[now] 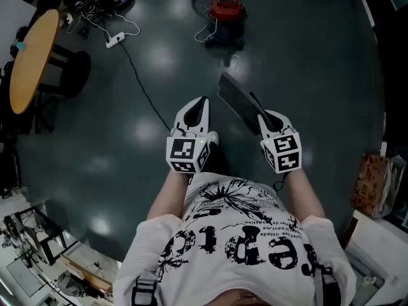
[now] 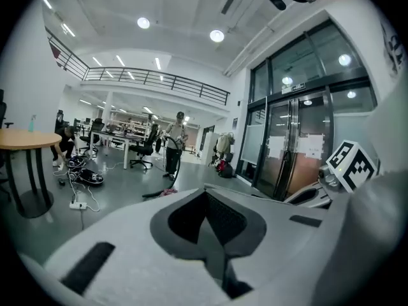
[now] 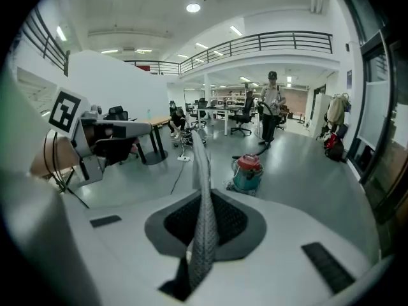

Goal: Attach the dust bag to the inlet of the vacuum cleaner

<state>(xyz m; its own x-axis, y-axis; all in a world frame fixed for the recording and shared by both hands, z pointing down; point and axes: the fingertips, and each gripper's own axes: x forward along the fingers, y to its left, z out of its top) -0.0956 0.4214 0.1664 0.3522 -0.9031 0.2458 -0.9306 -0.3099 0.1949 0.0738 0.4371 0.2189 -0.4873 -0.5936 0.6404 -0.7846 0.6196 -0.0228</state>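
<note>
In the right gripper view we see the dust bag [image 3: 203, 234] only from its thin edge, so its flat sides are hidden there. In the head view the vacuum cleaner [image 1: 224, 14] is too small for us to find its inlet.

Two grippers: one left gripper [image 1: 202, 102] and one right gripper [image 1: 265, 115]

Two marker cubes, one on each gripper: the left cube [image 1: 186, 153] and the right cube [image 1: 284, 152]

One dust bag [image 1: 239, 101], a flat grey sheet, near

One vacuum cleaner [image 1: 224, 16] with a red top, far

One round wooden table [image 1: 32, 56], far left

One white power strip [image 1: 115, 41] on the floor, right of the table, and one black cable [image 1: 141, 89] running from it toward the near side

One brown bag [image 1: 375, 182] at the right edge

Two people: one wearer in a printed T-shirt [image 1: 242, 234], near, and one standing person [image 3: 271, 104], far off in the hall
</note>
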